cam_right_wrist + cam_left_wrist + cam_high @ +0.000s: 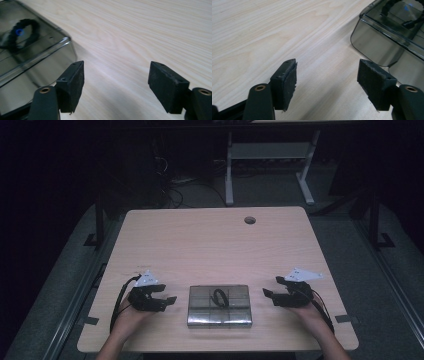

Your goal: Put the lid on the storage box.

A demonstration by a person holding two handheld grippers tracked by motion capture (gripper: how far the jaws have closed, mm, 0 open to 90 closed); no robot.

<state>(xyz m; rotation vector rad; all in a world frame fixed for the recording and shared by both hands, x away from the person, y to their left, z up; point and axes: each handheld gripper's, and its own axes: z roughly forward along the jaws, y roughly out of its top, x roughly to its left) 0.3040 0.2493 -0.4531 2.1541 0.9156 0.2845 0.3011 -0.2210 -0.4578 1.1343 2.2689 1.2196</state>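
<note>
A smoky clear plastic compartment box point(219, 306) lies shut near the table's front edge. A black coiled ring point(219, 296) rests in one of its middle cells. My left gripper point(169, 293) sits just left of the box, open, with only bare wood between its pads. In the left gripper view the gripper point(327, 67) has the box's corner point(384, 40) ahead at the right, apart from the pads. My right gripper point(271, 286) sits just right of the box, open and holding nothing. The right gripper view has this gripper point(116, 68) beside the box point(32, 65) and the coiled ring point(25, 32).
The light wooden table point(200, 245) has a round cable hole point(249, 220) at the back right. Its far half is bare wood. Behind it stand a white desk frame point(229, 175) and floor cables point(175, 190) in the dark.
</note>
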